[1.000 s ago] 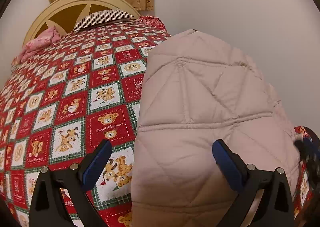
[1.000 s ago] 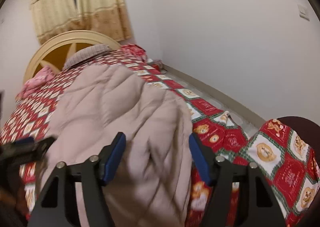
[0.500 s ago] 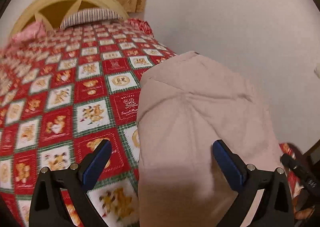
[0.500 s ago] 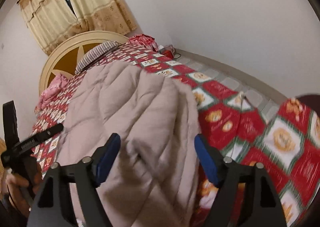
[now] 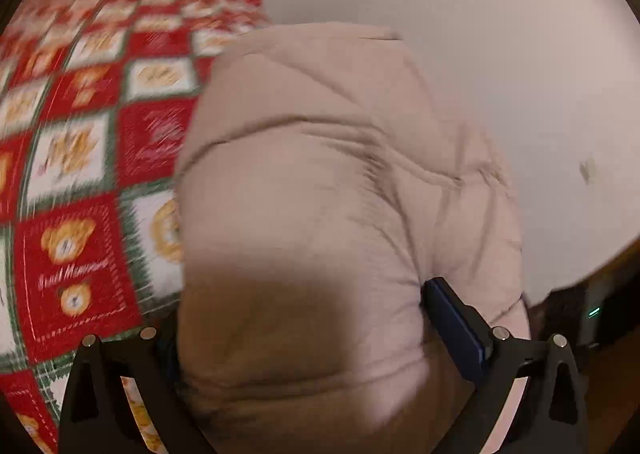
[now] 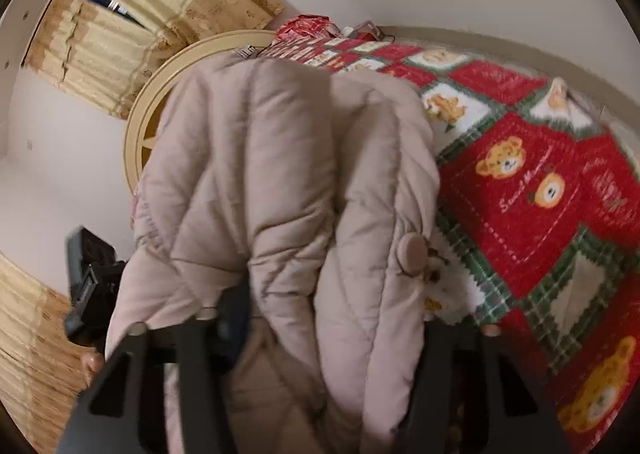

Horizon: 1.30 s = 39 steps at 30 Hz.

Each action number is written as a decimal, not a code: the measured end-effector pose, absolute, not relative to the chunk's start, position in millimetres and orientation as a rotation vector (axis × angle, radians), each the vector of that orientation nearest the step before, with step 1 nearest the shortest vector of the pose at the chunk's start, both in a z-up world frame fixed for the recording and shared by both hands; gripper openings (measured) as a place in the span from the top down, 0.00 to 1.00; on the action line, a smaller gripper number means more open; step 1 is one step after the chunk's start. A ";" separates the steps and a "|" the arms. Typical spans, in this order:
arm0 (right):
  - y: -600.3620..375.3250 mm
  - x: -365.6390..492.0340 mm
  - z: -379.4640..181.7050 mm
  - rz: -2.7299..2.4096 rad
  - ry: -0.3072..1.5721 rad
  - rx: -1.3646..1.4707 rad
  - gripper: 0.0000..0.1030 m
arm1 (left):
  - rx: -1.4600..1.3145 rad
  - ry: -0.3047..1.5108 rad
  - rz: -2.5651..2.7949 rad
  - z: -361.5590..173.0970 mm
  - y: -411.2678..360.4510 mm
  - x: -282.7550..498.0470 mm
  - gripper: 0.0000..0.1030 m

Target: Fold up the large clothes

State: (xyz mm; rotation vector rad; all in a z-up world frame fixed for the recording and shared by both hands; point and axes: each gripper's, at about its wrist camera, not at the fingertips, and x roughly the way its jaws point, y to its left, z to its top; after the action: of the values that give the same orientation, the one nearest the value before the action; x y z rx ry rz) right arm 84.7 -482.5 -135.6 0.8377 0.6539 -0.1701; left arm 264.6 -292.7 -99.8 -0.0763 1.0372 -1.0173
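My right tool point(image 6: 332, 318) is closing on the padded beige coat point(image 6: 280, 182); my left tool point(image 5: 300, 318), wide apart, straddles its bulk at six o'clock.

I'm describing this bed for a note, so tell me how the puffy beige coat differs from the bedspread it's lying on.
The coat is plain beige; the bedspread is a red, white and green patchwork with teddy bears. The coat is thick and puffy with quilted ridges and a round button; the bedspread lies thin and flat. The coat is bunched between both grippers' fingers, while the bedspread stays spread over the bed. Both are stitched fabric.
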 end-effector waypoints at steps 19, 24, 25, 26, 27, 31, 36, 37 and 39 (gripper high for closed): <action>-488.6 -25.2 -110.1 -0.307 0.622 0.923 0.63 | -0.064 1.107 -1.113 -85.5 -360.1 198.9 0.03; -503.8 5.7 -154.6 -0.236 0.536 1.026 0.56 | -0.102 1.072 -1.049 -96.2 -342.3 231.1 0.03; -502.3 14.0 -153.3 -0.241 0.539 1.002 0.55 | -0.076 1.047 -1.043 -94.8 -342.4 231.0 0.02; -500.7 20.5 -151.6 -0.250 0.545 0.968 0.54 | -0.038 1.015 -1.036 -93.9 -345.3 230.3 0.02; -497.7 24.1 -150.1 -0.269 0.551 0.922 0.54 | 0.003 0.987 -1.033 -93.1 -348.5 226.7 0.01; -490.4 21.6 -150.1 -0.317 0.537 0.875 0.56 | 0.039 0.980 -1.010 -92.2 -350.6 220.1 0.01; -482.9 10.5 -135.4 -0.458 0.598 0.815 0.20 | 0.066 0.946 -0.958 -76.0 -328.1 205.4 0.01; -476.0 9.0 -125.1 -0.469 0.595 0.797 0.20 | 0.088 0.925 -0.941 -71.0 -321.7 198.5 0.01; -463.4 -11.7 -102.6 -0.491 0.559 0.745 0.20 | 0.143 0.857 -0.894 -59.6 -309.8 184.8 0.01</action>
State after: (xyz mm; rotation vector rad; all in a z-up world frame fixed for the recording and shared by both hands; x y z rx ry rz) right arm -11.7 -463.4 -102.6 0.7455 0.5587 -0.4914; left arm 184.8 -309.8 -59.6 0.1430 0.8573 -0.8945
